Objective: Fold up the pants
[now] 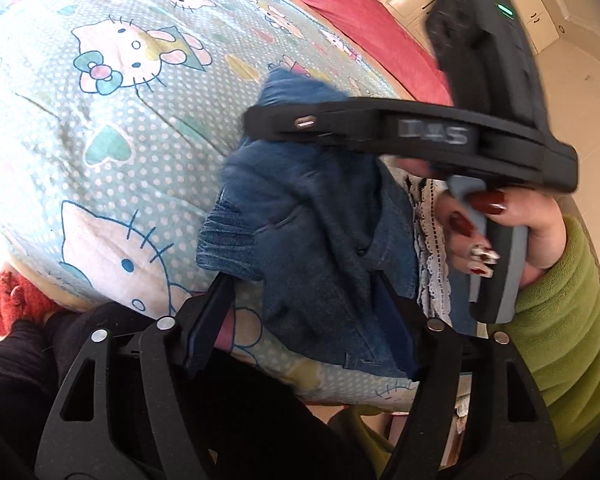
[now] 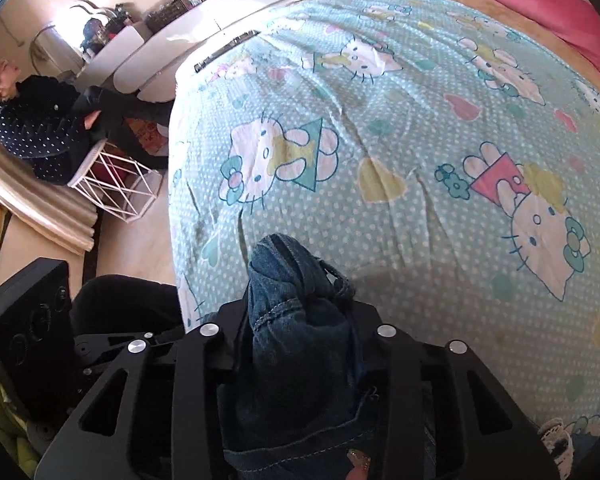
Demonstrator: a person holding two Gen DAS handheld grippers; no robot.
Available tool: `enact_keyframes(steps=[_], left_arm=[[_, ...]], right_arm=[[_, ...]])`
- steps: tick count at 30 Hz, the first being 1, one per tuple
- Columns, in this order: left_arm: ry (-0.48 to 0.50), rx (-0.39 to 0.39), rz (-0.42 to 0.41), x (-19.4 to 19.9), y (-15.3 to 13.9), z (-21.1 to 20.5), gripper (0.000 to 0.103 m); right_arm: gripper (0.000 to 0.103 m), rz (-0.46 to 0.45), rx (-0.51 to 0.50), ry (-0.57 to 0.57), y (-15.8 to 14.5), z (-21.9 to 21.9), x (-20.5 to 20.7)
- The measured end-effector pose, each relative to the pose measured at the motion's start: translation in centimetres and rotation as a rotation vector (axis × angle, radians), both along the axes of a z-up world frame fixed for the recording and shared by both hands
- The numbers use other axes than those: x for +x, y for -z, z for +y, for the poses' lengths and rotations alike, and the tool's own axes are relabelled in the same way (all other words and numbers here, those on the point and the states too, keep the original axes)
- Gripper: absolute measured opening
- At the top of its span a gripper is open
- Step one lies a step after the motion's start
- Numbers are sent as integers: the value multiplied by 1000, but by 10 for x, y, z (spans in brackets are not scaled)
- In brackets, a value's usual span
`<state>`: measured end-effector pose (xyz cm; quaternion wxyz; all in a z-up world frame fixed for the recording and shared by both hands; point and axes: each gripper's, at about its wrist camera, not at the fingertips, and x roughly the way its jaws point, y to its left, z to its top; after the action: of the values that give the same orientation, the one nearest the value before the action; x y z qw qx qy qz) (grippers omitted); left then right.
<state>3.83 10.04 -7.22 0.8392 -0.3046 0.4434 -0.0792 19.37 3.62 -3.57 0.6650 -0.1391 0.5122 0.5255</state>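
Note:
The pants (image 1: 320, 216) are blue denim, bunched and hanging above a bed (image 1: 100, 140) with a light-blue cartoon-cat sheet. In the left wrist view my left gripper (image 1: 304, 312) is open, its fingers (image 1: 208, 320) spread on either side of the lower edge of the denim without pinching it. The right gripper's black body (image 1: 412, 128) crosses the view above, held by a hand with red nails. In the right wrist view my right gripper (image 2: 300, 320) is shut on a thick bunch of the pants (image 2: 296, 312), lifted over the bed (image 2: 400, 140).
A pink blanket (image 1: 364, 16) lies at the bed's far side, also in the right wrist view (image 2: 540, 4). A person (image 2: 40, 120) sits on a white wire stool (image 2: 116, 184) left of the bed. White furniture (image 2: 188, 36) stands behind. A white lace garment (image 1: 432, 240) hangs by the denim.

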Motion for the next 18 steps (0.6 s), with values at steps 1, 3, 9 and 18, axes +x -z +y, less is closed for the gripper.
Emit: enact_keyframes(steps=[1, 3, 9, 18], left_arm=[[2, 1, -5, 0, -3, -2, 69], [17, -5, -18, 3, -8, -6, 73], [92, 27, -50, 15, -27, -37, 83], [305, -71, -149, 38, -63, -113, 84]], right_arm=[[32, 18, 54, 13, -9, -14, 2], [32, 30, 118, 30, -23, -35, 4], [31, 31, 277, 64, -60, -108, 5], [44, -26, 362, 143, -79, -199, 4]])
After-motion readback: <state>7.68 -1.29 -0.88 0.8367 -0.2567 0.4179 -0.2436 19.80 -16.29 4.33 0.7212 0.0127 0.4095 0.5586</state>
